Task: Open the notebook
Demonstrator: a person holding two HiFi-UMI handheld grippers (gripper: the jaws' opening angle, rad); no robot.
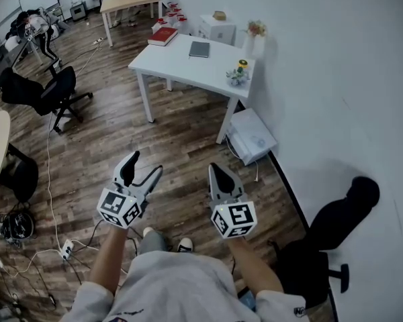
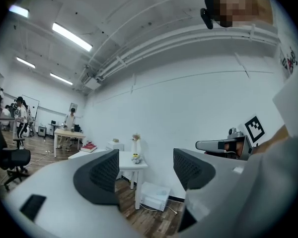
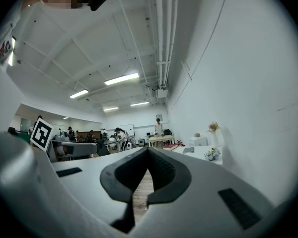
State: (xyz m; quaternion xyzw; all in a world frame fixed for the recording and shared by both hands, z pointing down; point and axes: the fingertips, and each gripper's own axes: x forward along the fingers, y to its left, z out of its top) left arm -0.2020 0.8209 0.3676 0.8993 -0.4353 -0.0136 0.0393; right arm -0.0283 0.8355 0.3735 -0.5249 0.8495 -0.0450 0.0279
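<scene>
Left gripper point(image 1: 148, 162) and right gripper point(image 1: 213, 168) held level, both empty.
We had the left jaws spread wide and the right jaws pinched together; the grey notebook point(image 1: 199, 49) lay closed on the white table point(image 1: 181, 66), well ahead of both, across the wood floor point(image 1: 188, 136).

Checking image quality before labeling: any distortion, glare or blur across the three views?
Head view: wide-angle bowing, even light, gray notebook on the white table small but legible. Left gripper view: heavy fisheye, dark corners, ceiling light strips bright without flare. Right gripper view: same fisheye and vignette; notebook tiny.
</scene>
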